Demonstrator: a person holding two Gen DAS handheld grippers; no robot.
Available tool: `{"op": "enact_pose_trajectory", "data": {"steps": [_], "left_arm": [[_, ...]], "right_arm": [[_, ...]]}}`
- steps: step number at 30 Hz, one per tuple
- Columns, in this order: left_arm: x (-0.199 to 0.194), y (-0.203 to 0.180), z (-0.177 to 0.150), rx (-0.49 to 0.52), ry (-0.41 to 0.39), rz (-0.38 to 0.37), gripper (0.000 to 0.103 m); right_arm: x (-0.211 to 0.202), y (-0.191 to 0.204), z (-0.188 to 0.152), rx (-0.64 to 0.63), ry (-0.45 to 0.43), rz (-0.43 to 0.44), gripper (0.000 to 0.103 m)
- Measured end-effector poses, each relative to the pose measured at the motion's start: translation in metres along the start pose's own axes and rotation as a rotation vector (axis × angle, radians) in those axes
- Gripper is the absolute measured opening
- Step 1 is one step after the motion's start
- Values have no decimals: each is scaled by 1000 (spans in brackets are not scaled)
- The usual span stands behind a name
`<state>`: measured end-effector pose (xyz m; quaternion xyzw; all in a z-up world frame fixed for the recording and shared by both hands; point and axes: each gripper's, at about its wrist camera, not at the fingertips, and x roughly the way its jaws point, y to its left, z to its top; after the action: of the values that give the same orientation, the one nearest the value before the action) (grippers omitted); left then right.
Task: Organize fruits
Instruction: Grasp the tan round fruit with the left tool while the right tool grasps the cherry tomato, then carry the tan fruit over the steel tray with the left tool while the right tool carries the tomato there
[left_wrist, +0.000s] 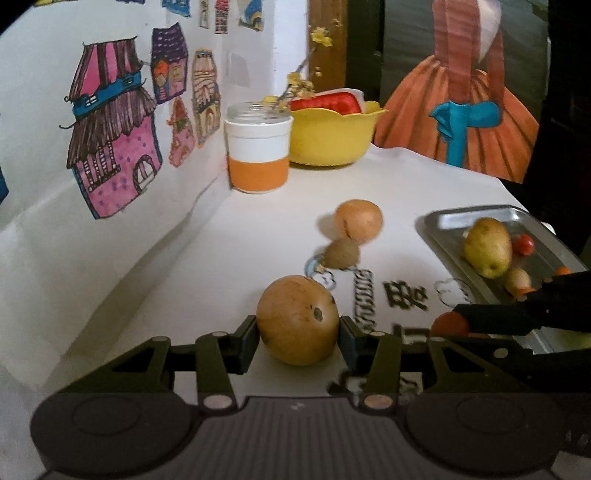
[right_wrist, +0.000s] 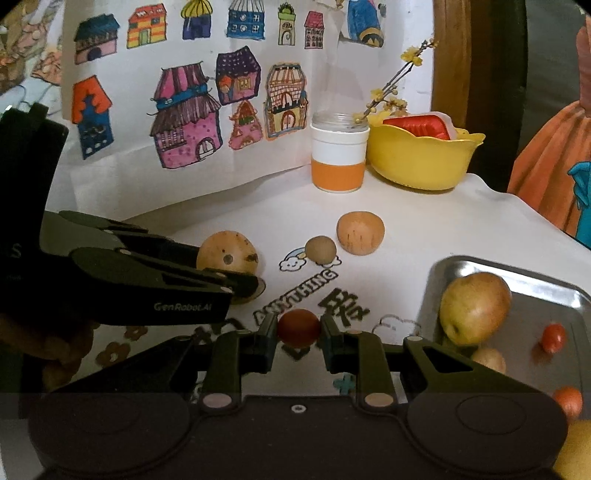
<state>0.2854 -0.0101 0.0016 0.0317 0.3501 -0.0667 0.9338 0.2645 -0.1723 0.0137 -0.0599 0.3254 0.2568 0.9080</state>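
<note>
My left gripper (left_wrist: 298, 334) is shut on a large brown-yellow round fruit (left_wrist: 297, 319), a finger pressed against each side, low over the white tablecloth. My right gripper (right_wrist: 298, 332) is shut on a small red fruit (right_wrist: 298, 326) just left of the metal tray (right_wrist: 517, 275). The tray holds a yellow-green apple (right_wrist: 474, 308), a small red fruit (right_wrist: 553, 336), a small tan fruit (right_wrist: 489, 360) and an orange one (right_wrist: 569, 400). A kiwi (right_wrist: 321, 249) and a round orange-tan fruit (right_wrist: 360, 232) lie loose on the cloth beyond both grippers.
A white and orange cup (right_wrist: 340, 162) and a yellow bowl (right_wrist: 421, 158) holding a red object stand at the back. Paper with house drawings (right_wrist: 184, 118) covers the wall on the left. The table's edge runs behind and to the right of the tray.
</note>
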Motion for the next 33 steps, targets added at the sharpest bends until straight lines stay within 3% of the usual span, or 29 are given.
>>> {"op": "enact_pose_trajectory", "data": {"steps": [12,24,33], "left_arm": [[-28,-29,-17,30,38,-64,50],[-44,-63,-32,65,41,-107,50],[-59,-83,-41,41,30,-135,50]], "right_arm": [[-53,14,-33,-43,-58,-32,27],[-88,-6,-69,67,-68,-72,27],[-118,-26,-89,163,-118,-161,27]]}}
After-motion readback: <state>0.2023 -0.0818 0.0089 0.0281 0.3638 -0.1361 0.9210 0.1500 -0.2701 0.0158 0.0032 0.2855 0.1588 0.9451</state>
